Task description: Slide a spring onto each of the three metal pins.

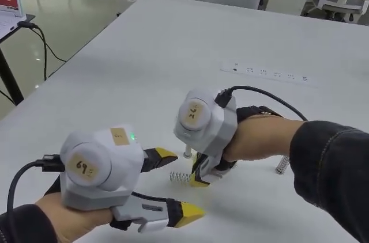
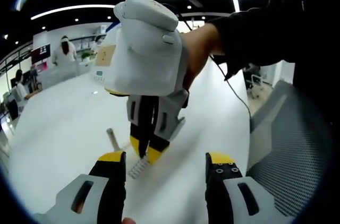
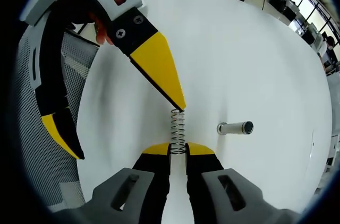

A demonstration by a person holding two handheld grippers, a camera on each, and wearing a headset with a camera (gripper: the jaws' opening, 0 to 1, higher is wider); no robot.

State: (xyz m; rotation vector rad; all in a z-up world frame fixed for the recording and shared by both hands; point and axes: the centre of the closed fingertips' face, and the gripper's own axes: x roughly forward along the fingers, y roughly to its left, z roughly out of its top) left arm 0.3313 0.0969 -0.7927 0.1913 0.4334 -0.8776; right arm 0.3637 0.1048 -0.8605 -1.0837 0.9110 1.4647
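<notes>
Steel-grey and coiled: see the spring clamped at its right end in the right gripper, low over the white table. Just beyond, find a bare pin standing. Note the left gripper, jaws apart, near-left of the spring. Spot another spring upright, well right.

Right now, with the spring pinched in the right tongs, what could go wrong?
The right tongs hold the spring by one end only, so it may pivot or pop free. A tip of the open left tongs meets its free end; pushing there could buckle it. The bare pin stands close beside, so a swing might knock it.
</notes>
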